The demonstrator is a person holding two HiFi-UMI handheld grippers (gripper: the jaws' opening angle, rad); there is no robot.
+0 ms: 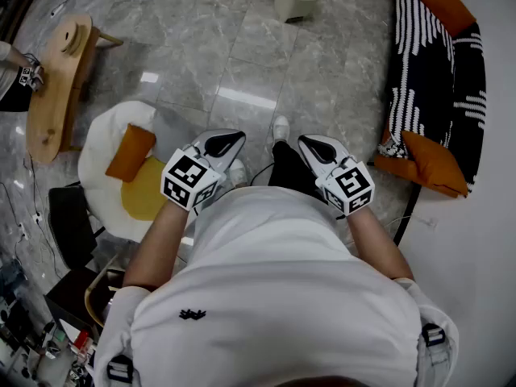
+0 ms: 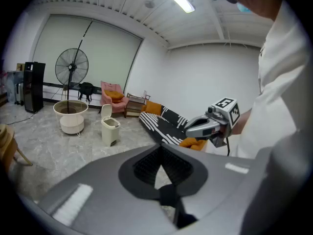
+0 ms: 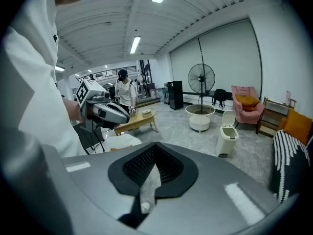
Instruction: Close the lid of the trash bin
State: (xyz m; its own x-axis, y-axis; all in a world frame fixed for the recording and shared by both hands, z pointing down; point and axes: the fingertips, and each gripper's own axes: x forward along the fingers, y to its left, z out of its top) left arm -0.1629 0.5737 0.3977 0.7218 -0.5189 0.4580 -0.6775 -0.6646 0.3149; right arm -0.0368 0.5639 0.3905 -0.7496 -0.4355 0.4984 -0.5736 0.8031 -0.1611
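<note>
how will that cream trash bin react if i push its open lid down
The trash bin looks like thin plastic, so probably light and apt to slide on the glossy floor. Its raised lid should likely swing down easily; a hard shove might tip the narrow body.

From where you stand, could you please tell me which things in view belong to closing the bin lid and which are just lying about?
For the job:
trash bin, its lid standing open
left gripper, fingers together, empty
right gripper, likewise

Just lying about:
standing fan
round tub
pink armchair
striped sofa
wooden table
</note>
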